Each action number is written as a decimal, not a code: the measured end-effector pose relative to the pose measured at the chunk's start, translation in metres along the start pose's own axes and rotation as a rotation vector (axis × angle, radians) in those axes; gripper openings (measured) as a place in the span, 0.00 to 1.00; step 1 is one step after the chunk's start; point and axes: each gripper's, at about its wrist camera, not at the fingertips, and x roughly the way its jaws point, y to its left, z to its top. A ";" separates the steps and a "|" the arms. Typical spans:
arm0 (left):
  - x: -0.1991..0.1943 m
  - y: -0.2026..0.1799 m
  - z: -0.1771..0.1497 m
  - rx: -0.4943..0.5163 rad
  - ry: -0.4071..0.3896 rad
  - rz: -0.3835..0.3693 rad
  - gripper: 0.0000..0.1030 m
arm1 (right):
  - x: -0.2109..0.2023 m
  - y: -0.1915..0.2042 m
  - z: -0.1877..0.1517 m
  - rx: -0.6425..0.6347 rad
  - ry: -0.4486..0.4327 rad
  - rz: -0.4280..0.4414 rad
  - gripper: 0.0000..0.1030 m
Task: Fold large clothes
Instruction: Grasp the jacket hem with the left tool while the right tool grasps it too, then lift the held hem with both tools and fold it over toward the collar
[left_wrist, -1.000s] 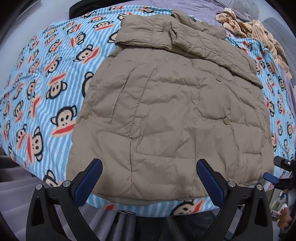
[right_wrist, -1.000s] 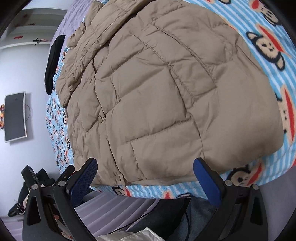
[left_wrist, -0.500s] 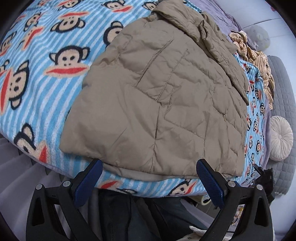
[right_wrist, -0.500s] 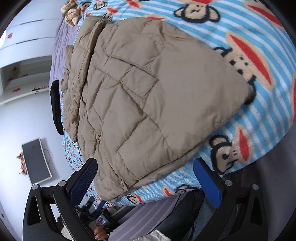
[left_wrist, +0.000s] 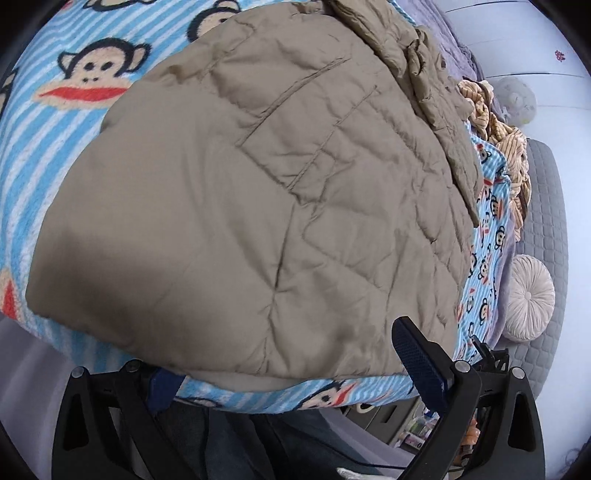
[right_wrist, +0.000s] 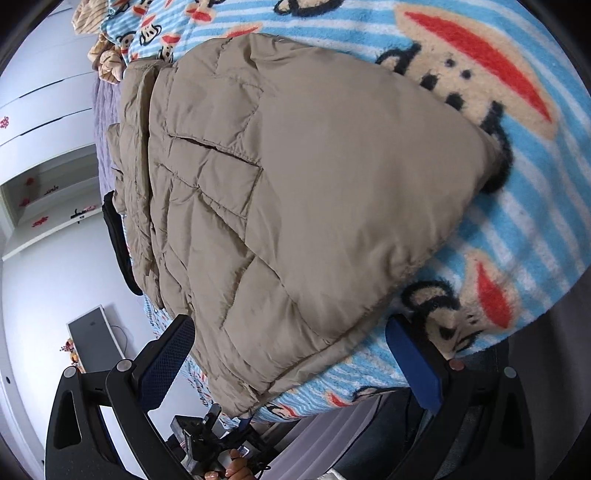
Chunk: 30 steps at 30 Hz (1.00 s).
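Note:
A tan quilted puffer jacket (left_wrist: 258, 192) lies flat on a blue striped monkey-print blanket (left_wrist: 55, 122), its bottom hem at the near bed edge. My left gripper (left_wrist: 291, 365) is open at the hem's left corner; its left finger is partly hidden under the blanket edge. In the right wrist view the jacket (right_wrist: 295, 206) fills the middle. My right gripper (right_wrist: 291, 365) is open, its jaws straddling the hem's right corner. Neither holds cloth.
A striped tan garment (left_wrist: 495, 122) lies at the far end of the bed. A round cream cushion (left_wrist: 530, 295) sits on a grey quilted sofa (left_wrist: 546, 221). A black garment (right_wrist: 118, 243) lies at the bed's far side. The other gripper shows low (right_wrist: 207, 439).
Both grippers have tilted outward and moved in closer to the jacket's bottom corners. The jacket has not moved and both stay open.

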 end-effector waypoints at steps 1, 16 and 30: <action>-0.001 -0.003 0.003 0.008 -0.003 -0.006 0.98 | 0.002 0.002 0.001 0.003 0.000 0.019 1.00; -0.001 -0.040 0.013 0.215 -0.055 0.145 0.18 | 0.012 -0.006 0.003 0.041 -0.014 0.049 0.19; -0.054 -0.090 0.016 0.423 -0.227 0.188 0.13 | -0.014 0.051 -0.008 -0.188 -0.089 0.032 0.09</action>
